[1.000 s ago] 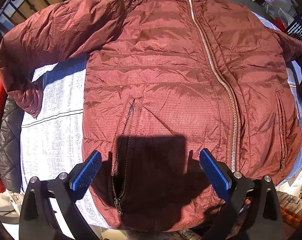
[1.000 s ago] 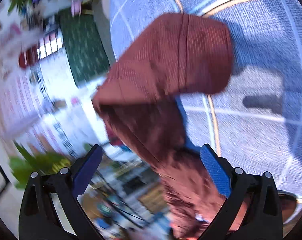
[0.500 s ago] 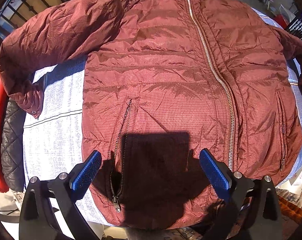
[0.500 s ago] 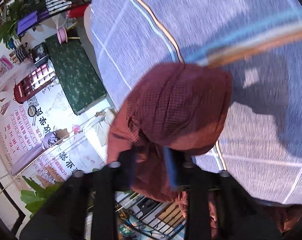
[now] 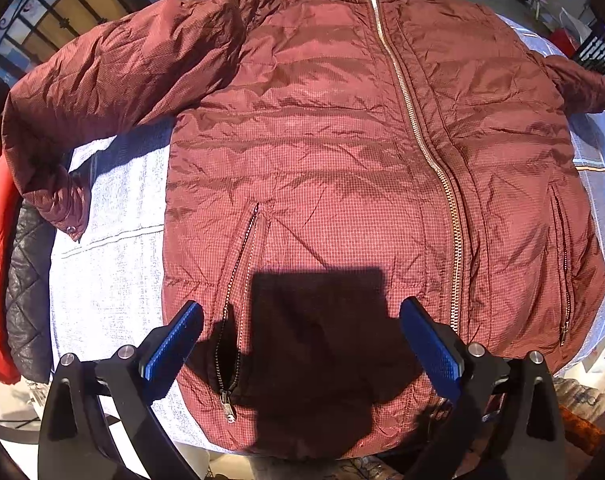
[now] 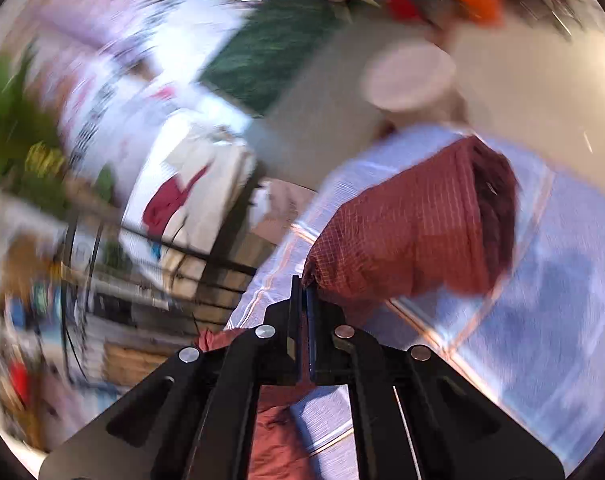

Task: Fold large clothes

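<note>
Now clamped shut on the maroon quilted jacket's right sleeve cuff [image 6: 414,232], right gripper [image 6: 302,292] lifting it for folding inward; left gripper [image 5: 298,344] wide, empty.

Jacket [image 5: 322,152]: thin grid-weave cloth, slightly shiny, crinkled; metal zip [image 5: 418,136] ahead of the left claw [image 5: 302,344]. Tablecloth [image 5: 110,264]: matt woven cloth. Pads [image 5: 174,340]: blue ribbed rubbery. Quilted black coat [image 5: 26,300], left: faint sheen.

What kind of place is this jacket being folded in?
Probably a shop or a market stall, open to the street: a cloth-covered table, more jackets heaped at its edge, and blurred printed banners beyond the maroon jacket.
</note>
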A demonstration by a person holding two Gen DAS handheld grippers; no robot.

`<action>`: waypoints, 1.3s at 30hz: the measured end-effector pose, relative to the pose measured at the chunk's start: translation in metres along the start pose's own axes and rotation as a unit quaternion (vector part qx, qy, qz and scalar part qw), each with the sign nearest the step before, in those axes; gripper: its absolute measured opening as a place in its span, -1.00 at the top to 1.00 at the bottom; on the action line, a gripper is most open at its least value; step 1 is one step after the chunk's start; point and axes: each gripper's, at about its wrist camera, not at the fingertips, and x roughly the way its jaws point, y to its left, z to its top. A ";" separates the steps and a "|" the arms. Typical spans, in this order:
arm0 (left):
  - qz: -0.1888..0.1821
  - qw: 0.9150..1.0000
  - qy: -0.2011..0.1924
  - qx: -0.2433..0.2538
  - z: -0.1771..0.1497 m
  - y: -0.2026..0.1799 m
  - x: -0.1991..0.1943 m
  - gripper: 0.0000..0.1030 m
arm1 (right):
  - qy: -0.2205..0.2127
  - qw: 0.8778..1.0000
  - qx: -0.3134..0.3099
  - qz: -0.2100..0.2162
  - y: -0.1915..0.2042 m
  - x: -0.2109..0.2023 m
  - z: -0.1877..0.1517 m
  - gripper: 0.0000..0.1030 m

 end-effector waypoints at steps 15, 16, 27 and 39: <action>0.004 1.000 0.022 -0.003 -0.006 -0.007 0.006 -0.87 | 0.097 0.949 0.273 -0.120 -0.185 0.058 -0.115 0.94; 0.004 1.000 0.021 -0.001 -0.006 -0.008 0.006 -0.87 | 0.093 0.948 0.280 -0.119 -0.191 0.057 -0.123 0.93; 0.004 0.999 0.006 -0.033 0.000 0.008 0.005 -0.87 | 0.049 0.935 0.301 -0.184 -0.157 0.016 -0.129 -0.29; 0.113 0.974 -0.060 -0.185 -0.005 0.134 -0.009 -0.88 | 0.135 0.958 0.173 -0.183 -0.068 0.025 -0.181 -0.37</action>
